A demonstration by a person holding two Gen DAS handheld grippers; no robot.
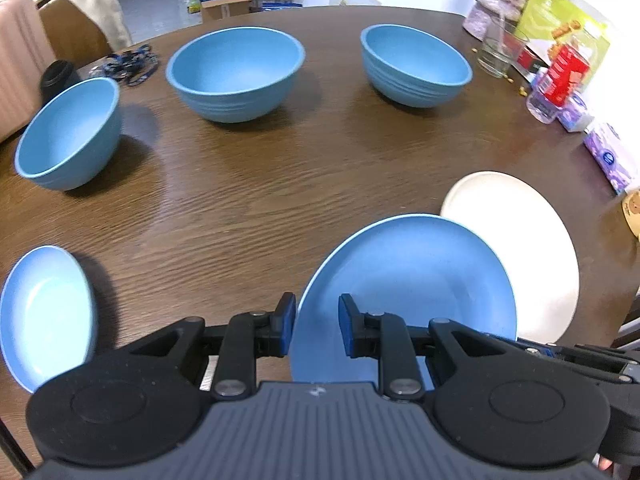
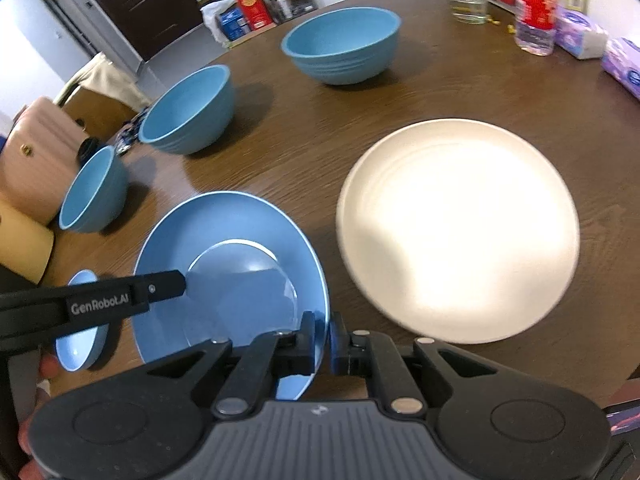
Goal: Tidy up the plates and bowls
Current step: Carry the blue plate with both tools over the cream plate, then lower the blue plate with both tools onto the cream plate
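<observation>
A blue plate [image 1: 420,280] [image 2: 224,232] is held between both grippers, just left of a white plate [image 1: 520,240] [image 2: 460,232] that lies on the table. My left gripper [image 1: 316,320] is shut on the blue plate's left rim, one pad outside and one inside. My right gripper [image 2: 322,340] is shut on its right rim. Three blue bowls [image 1: 68,136] [image 1: 236,72] [image 1: 412,64] stand apart in an arc across the far side. A small blue dish [image 1: 44,316] [image 2: 80,340] lies at the near left.
The round wooden table [image 1: 260,200] carries a glass [image 1: 496,52], a water bottle [image 2: 536,20], tissue packs [image 1: 608,156] and boxes along its right edge. A lanyard [image 1: 128,66] and a dark object lie at the far left. A chair and bags stand beyond the left edge.
</observation>
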